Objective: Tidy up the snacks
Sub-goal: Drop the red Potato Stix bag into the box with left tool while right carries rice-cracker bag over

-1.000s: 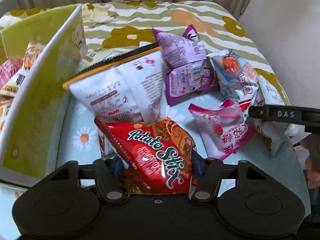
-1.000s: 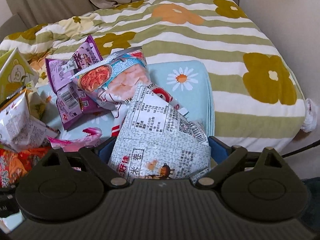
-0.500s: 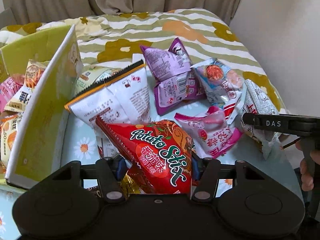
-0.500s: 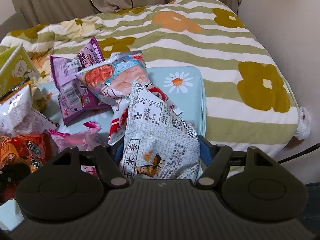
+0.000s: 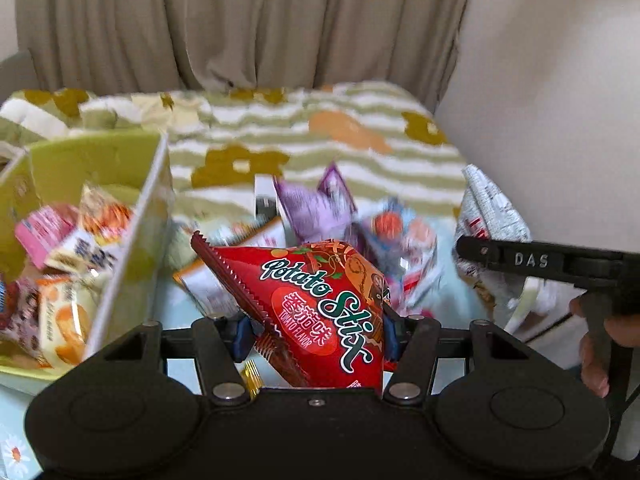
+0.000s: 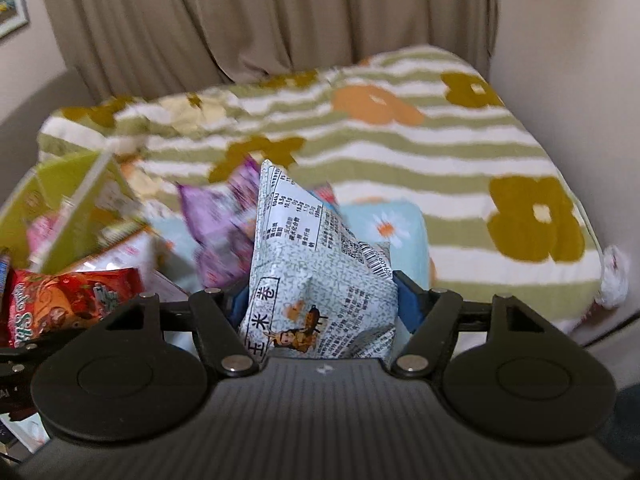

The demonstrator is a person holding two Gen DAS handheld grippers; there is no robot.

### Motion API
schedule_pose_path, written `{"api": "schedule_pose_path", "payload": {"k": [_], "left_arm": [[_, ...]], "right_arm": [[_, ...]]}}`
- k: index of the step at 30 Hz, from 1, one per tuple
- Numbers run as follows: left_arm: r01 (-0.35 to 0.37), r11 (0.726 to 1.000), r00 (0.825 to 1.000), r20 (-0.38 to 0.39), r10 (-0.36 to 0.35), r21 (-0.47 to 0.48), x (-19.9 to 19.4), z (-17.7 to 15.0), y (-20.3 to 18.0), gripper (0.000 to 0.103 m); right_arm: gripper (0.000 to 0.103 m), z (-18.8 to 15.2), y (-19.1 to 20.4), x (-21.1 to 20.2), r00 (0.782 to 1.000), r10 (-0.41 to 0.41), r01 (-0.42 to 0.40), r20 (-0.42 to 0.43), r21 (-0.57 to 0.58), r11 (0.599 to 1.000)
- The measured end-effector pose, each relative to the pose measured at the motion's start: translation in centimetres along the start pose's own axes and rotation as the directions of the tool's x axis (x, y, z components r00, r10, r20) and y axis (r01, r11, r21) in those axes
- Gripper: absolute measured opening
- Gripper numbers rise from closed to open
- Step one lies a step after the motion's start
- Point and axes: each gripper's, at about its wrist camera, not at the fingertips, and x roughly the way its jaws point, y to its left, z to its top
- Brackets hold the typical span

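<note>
Both bags have come up off the pile since a moment ago: the left gripper [image 5: 316, 328] pinches the red Potato Stick bag [image 5: 320, 308], and the right gripper [image 6: 320, 304], whose jaws had stood wide around it, now presses its pads on the grey-white corn roll packet [image 6: 316, 280], both held clear above the snacks left on the daisy-print cloth [image 6: 404, 224]. The green storage box [image 5: 132, 236], already part-filled with packets, stands to the left, so the lift likely begins the carry into it.
</note>
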Motion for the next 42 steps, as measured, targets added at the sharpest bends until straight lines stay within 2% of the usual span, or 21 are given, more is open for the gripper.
{"api": "schedule_pose_path", "payload": {"k": [6, 10, 15, 19, 22, 28, 34, 35, 37, 38, 40, 42], "left_arm": [[-0.023, 0.999, 0.991, 0.127, 0.029, -0.048, -4.7, 1.9, 2.4, 0.062], [-0.070, 0.995, 0.978, 0.189, 0.082, -0.066, -7.2, 3.5, 5.5, 0.062], [-0.106, 0.989, 0.964, 0.234, 0.128, -0.104, -9.1, 5.8, 11.0, 0.062], [-0.129, 0.984, 0.955, 0.250, 0.156, -0.119, -9.4, 7.7, 15.6, 0.062], [-0.120, 0.984, 0.959, 0.239, 0.150, -0.133, -8.5, 9.2, 19.1, 0.062], [-0.085, 0.985, 0.978, 0.177, 0.111, -0.148, -5.4, 11.2, 25.5, 0.062], [-0.023, 0.990, 0.994, 0.107, 0.037, -0.136, -0.9, 12.3, 29.6, 0.063], [-0.006, 0.991, 0.996, 0.091, 0.018, -0.137, 0.1, 12.4, 30.2, 0.066], [0.003, 0.992, 0.999, 0.051, 0.003, -0.129, 1.9, 12.5, 30.8, 0.084], [-0.017, 0.992, 0.999, 0.037, 0.022, -0.127, 2.4, 12.5, 31.0, 0.096], [-0.051, 0.991, 0.998, 0.032, 0.055, -0.124, 2.6, 11.9, 31.2, 0.097], [-0.038, 0.991, 0.999, 0.023, 0.042, -0.127, 2.4, 11.2, 31.7, 0.097]], "right_arm": [[0.084, 3.3, 4.4, -2.6, 0.989, 0.128, -0.125, 0.068, -0.050, 0.991], [0.084, 5.7, 8.2, -3.3, 0.970, 0.226, -0.221, 0.090, -0.060, 0.973], [0.084, 8.2, 13.6, -3.0, 0.948, 0.303, -0.298, 0.098, -0.063, 0.953], [0.084, 9.6, 18.3, -2.2, 0.941, 0.323, -0.317, 0.099, -0.074, 0.946], [0.084, 10.5, 21.6, -1.0, 0.941, 0.324, -0.318, 0.094, -0.076, 0.945], [0.084, 11.4, 27.4, 2.4, 0.951, 0.302, -0.299, 0.058, -0.058, 0.953], [0.084, 11.6, 31.2, 6.2, 0.968, 0.249, -0.249, 0.015, -0.019, 0.968], [0.084, 11.6, 31.7, 6.9, 0.972, 0.235, -0.235, 0.009, -0.008, 0.972], [0.084, 11.5, 31.8, 7.8, 0.977, 0.212, -0.212, -0.002, 0.011, 0.977], [0.084, 11.2, 32.1, 8.1, 0.980, 0.201, -0.201, -0.008, 0.020, 0.979], [0.084, 11.0, 32.3, 8.8, 0.983, 0.184, -0.183, -0.024, 0.031, 0.983], [0.084, 10.7, 32.6, 9.2, 0.985, 0.171, -0.170, -0.039, 0.026, 0.985]]}}
